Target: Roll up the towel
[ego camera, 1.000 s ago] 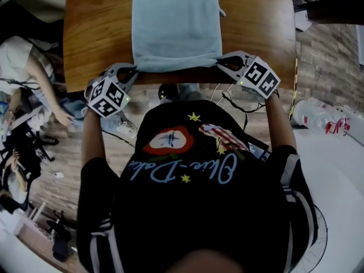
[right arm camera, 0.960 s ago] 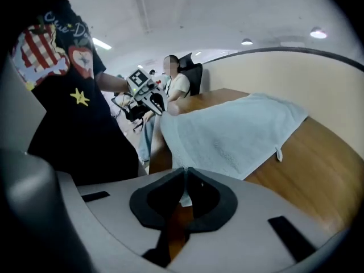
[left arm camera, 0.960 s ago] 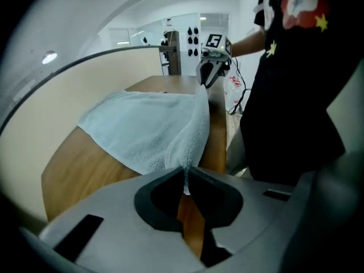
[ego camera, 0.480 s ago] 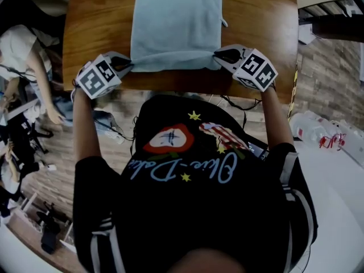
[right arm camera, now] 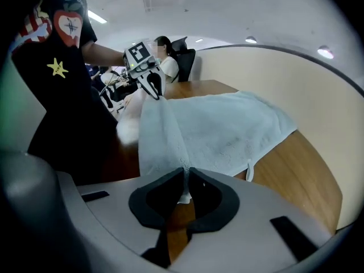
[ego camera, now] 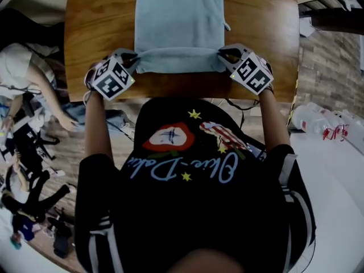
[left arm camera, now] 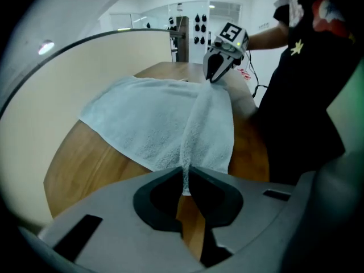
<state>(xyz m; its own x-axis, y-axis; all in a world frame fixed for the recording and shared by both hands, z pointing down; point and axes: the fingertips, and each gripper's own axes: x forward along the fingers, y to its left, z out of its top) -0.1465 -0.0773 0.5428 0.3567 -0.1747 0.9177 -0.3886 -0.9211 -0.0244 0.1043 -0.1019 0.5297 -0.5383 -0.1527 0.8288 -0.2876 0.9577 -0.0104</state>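
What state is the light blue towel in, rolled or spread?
Mostly spread: the light blue towel lies flat on the wooden table, only its near edge folded over.

A wooden bench with rounded corners stands against a cream wall. A wood-plank floor lies around the bench. Left of the bench, a person in a white top sits near tangled dark gear on the floor. Right of the bench lie plastic bottles. Ceiling lights glow above the wall.
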